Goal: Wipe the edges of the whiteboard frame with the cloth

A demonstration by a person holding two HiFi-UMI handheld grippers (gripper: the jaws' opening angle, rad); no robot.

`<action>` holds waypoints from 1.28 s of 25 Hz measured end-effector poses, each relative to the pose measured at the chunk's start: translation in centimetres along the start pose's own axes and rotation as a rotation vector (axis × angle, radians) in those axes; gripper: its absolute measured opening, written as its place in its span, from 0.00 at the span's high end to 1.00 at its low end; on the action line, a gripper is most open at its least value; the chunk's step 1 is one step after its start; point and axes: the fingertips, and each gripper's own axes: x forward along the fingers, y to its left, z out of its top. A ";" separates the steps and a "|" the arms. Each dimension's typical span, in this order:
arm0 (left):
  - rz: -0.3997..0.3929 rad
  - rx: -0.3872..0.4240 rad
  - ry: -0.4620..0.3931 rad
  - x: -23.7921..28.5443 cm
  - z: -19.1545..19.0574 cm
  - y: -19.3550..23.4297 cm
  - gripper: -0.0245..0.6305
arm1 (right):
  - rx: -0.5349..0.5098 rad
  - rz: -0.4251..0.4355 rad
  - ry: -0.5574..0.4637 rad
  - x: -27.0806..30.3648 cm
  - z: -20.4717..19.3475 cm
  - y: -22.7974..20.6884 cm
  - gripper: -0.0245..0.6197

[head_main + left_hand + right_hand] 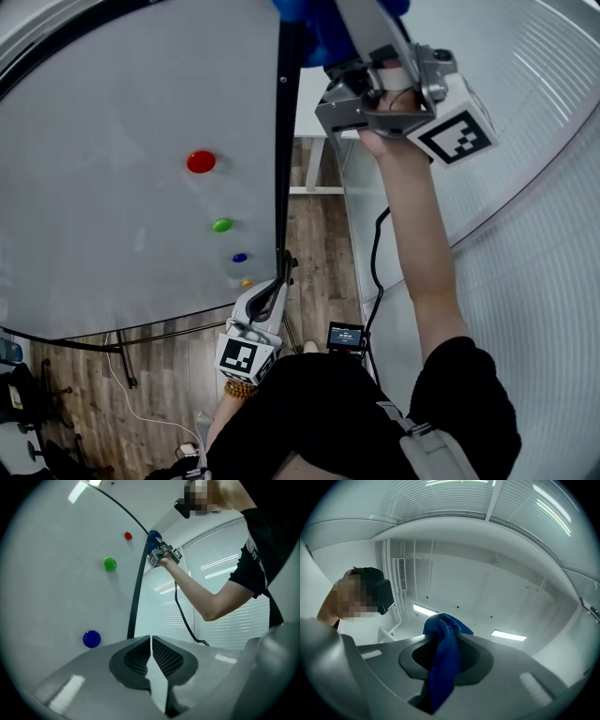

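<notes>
The whiteboard [112, 122] fills the left of the head view, and its black frame edge [281, 169] runs down the middle. High on that edge a blue cloth [314, 23] sits against the frame, with my right gripper [342, 56] shut on it. In the right gripper view the cloth [443, 663] hangs bunched between the jaws of the right gripper [443, 641]. My left gripper [272, 292] is low, beside the frame's bottom right corner. In its own view the left gripper [151, 639] is shut with nothing in it, next to the frame edge [136, 597]; the cloth [153, 538] shows far up that edge.
Red [201, 161], green [222, 225], blue [240, 257] and orange [247, 281] magnets stick to the board near the right edge. A window wall with blinds [525, 234] stands at the right. A black cable [375, 253] hangs to a small screen device [345, 336]. Stand legs [122, 361] rest on wood floor.
</notes>
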 end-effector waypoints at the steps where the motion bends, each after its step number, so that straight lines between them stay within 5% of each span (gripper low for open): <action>1: 0.003 -0.006 0.003 0.0 0.0 0.0 0.96 | 0.004 0.008 -0.004 0.1 0.1 0.3 0.81; 9: 0.008 -0.005 0.000 0.3 0.0 0.7 0.96 | 0.082 0.050 -0.040 0.4 -0.1 0.7 0.82; 17: 0.001 0.001 0.008 -0.1 1.1 0.5 0.96 | 0.026 0.074 -0.010 1.4 0.4 2.2 0.83; 32: 0.008 0.002 0.025 0.1 -0.9 2.1 0.96 | 0.096 0.078 -0.054 -0.6 -2.5 1.7 0.83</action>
